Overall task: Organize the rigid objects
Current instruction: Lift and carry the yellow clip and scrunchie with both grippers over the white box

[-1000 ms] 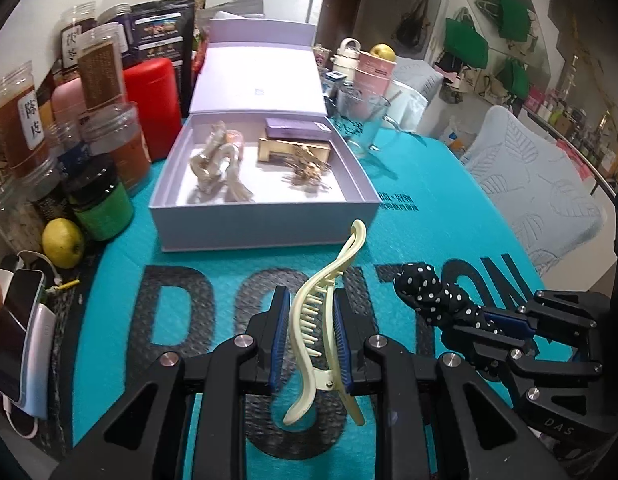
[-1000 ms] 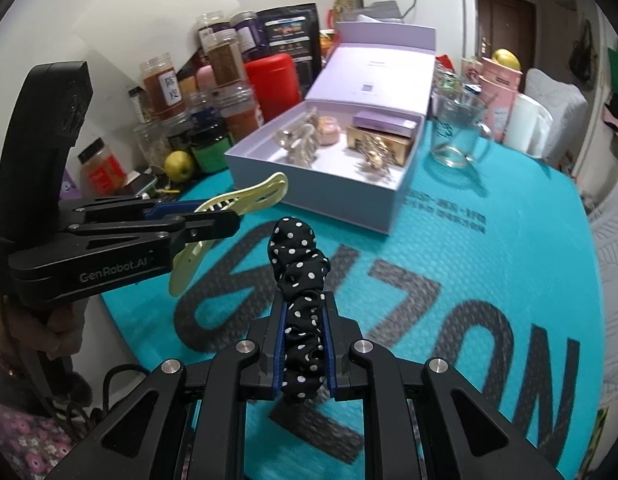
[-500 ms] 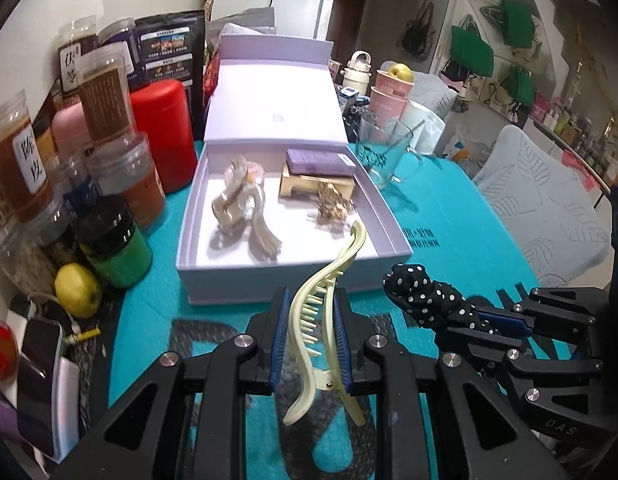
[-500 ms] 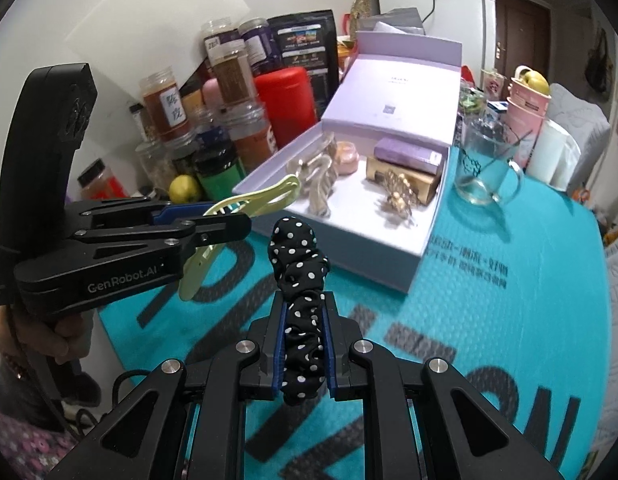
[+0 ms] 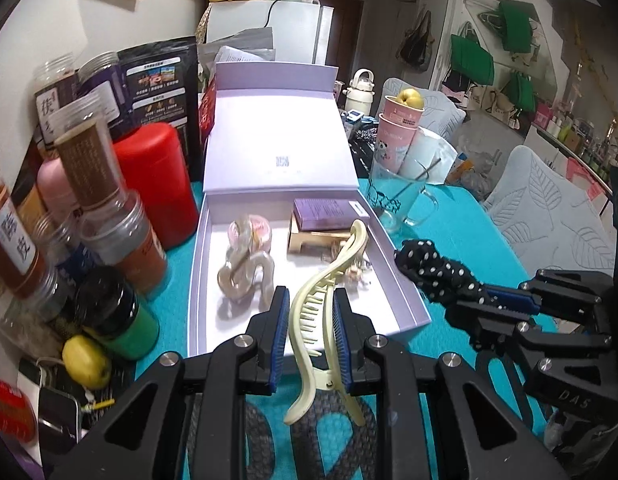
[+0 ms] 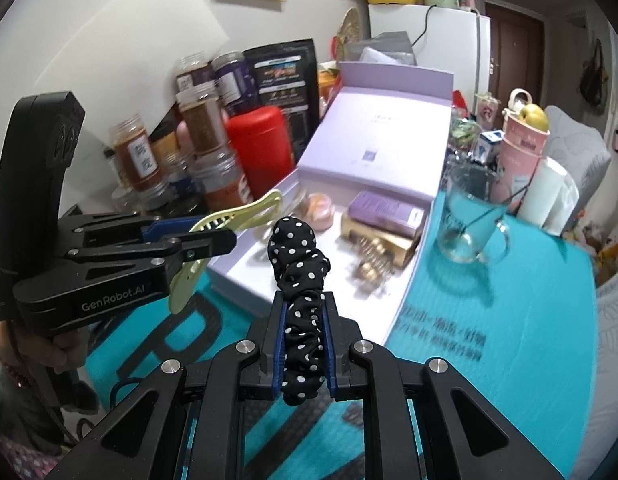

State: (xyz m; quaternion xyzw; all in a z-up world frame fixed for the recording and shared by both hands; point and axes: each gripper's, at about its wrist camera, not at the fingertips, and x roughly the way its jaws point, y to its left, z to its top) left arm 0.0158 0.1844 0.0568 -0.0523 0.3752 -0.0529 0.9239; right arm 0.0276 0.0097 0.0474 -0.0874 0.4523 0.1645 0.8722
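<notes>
Both grippers nearer lavender box (image 5: 397,280), jaws clamped on pale-yellow toothed hair clip (image 5: 329,304), black white-dotted scrunchie (image 6: 301,280)

Even, soft indoor light with glare on the open box lid (image 5: 279,136); fisheye bending and dark corners; motion blur smears the jars (image 6: 207,148) and table (image 6: 529,300) print.

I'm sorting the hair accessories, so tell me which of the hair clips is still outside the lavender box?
The pale yellow clip, clamped in the left gripper above the box's near edge. The beige clip and gold clip lie inside.
</notes>
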